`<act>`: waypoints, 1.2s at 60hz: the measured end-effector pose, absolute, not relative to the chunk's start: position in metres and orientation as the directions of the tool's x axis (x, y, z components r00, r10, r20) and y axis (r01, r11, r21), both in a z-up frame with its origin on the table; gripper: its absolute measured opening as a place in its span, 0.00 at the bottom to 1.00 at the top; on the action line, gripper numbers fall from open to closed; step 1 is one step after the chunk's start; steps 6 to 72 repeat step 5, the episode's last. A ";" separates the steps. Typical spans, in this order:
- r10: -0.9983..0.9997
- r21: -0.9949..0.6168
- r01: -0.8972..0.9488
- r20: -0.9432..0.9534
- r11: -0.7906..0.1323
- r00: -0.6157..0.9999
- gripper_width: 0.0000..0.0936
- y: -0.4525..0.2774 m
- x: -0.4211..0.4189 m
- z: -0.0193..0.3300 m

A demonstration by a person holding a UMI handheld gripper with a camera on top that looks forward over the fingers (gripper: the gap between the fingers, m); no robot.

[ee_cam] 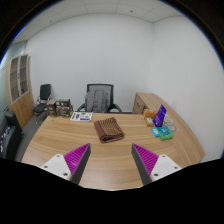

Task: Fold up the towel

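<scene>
A brown towel [109, 129] lies bunched in a folded heap on the wooden table [110, 155], well beyond my fingers and about midway between them. My gripper [112, 162] is open and empty, held above the table's near part. Its two fingers [72, 160] with magenta pads stand wide apart, with only bare table between them.
A black office chair [97, 98] stands behind the table. Books [82, 116] and a small box [60, 107] lie at the far left of the table. Purple and teal items [161, 123] sit at the right. A wooden cabinet [148, 102] is against the right wall.
</scene>
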State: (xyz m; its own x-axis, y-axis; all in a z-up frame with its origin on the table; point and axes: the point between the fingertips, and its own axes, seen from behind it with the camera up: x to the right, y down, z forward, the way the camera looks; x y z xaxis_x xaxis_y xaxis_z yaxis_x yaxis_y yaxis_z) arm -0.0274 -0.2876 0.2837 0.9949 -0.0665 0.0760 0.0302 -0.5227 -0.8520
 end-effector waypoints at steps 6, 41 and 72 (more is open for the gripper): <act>-0.066 -0.854 0.035 0.080 -0.519 0.995 0.92 -0.288 -0.028 0.287; -0.066 -0.854 0.035 0.080 -0.519 0.995 0.92 -0.288 -0.028 0.287; -0.066 -0.854 0.035 0.080 -0.519 0.995 0.92 -0.288 -0.028 0.287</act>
